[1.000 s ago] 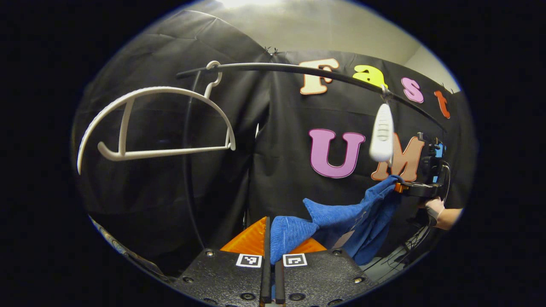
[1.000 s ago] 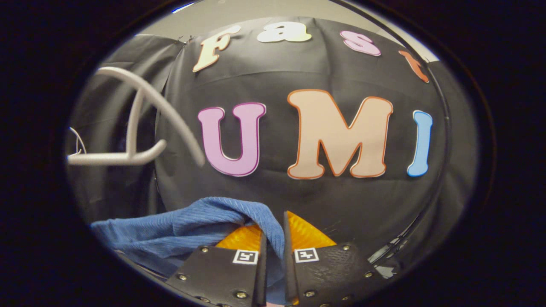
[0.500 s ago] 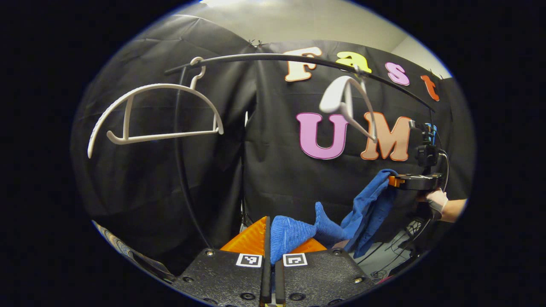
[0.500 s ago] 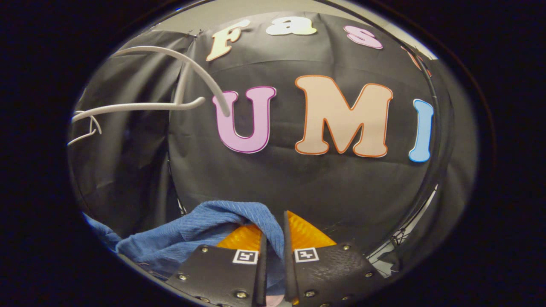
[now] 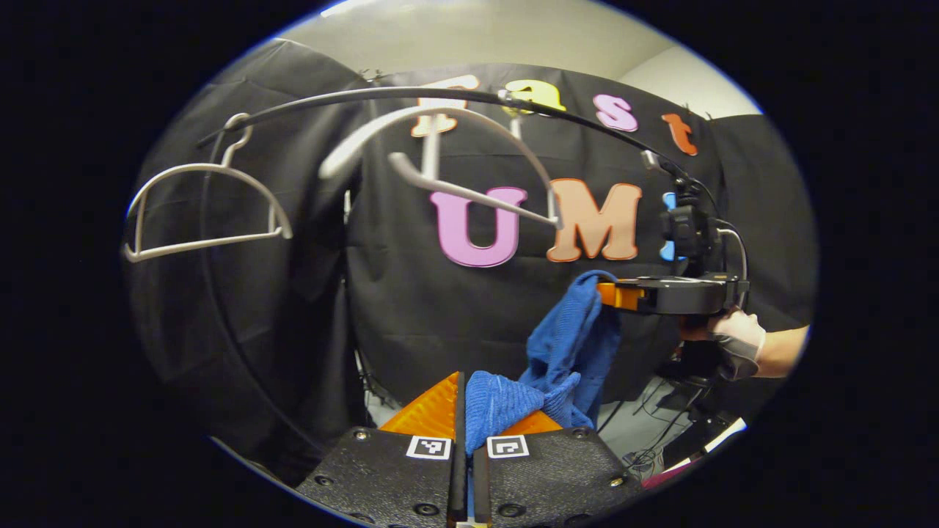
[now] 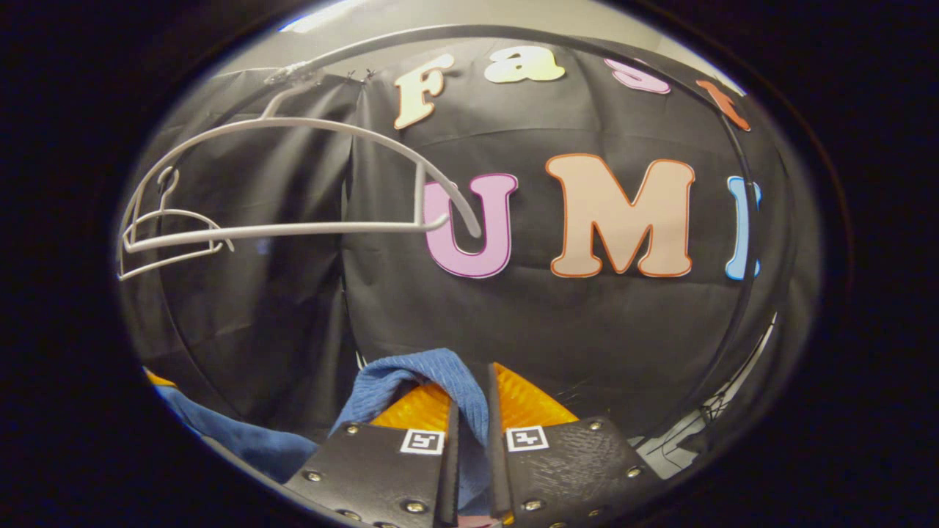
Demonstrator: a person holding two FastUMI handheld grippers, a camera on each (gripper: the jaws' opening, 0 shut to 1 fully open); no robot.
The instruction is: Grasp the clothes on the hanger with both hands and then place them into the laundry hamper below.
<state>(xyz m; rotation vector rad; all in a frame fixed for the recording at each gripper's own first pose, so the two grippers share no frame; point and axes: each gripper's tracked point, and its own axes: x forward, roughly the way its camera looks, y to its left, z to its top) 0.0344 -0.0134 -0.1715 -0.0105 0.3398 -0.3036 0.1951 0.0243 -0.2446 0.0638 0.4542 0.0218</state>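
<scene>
Landmark: I place everything against the black rail (image 5: pixel 381 97), the curved bar that arches across the top of the booth in the left gripper view.

Blue garment (image 5: pixel 568 352): off its hanger and below the rail, strung between my two grippers. One bunched end sits at my left fingers, the other rises to the right gripper, and the middle sags between them.

Left gripper (image 5: pixel 463 440): I have its fingers pressed nearly together on a bunched fold of the blue garment, low under the middle of the rail.

Right gripper (image 6: pixel 469 444): its fingers are narrow too, clamped on a fold of the garment (image 6: pixel 433 381) that humps over the left one. In the left gripper view I see it (image 5: pixel 623 295) farther off, below the right end of the rail, held level by a hand (image 5: pixel 733 341).

Bare hanger (image 5: pixel 440 158): white, hooked on the rail near its middle and tilted, hanging above the garment and apart from it. In the right gripper view it (image 6: pixel 308 183) stretches across the upper left, blurred.

Second hanger (image 5: pixel 202 209): white, empty, hooked at the left end of the rail, well apart from the cloth.

Rail upright (image 5: pixel 220 308): a dark curved pole runs down from the rail's left end, to the left of my left gripper.

Cables (image 5: pixel 660 418): dark loose leads lie low under the rail's right end, beneath the right gripper.
</scene>
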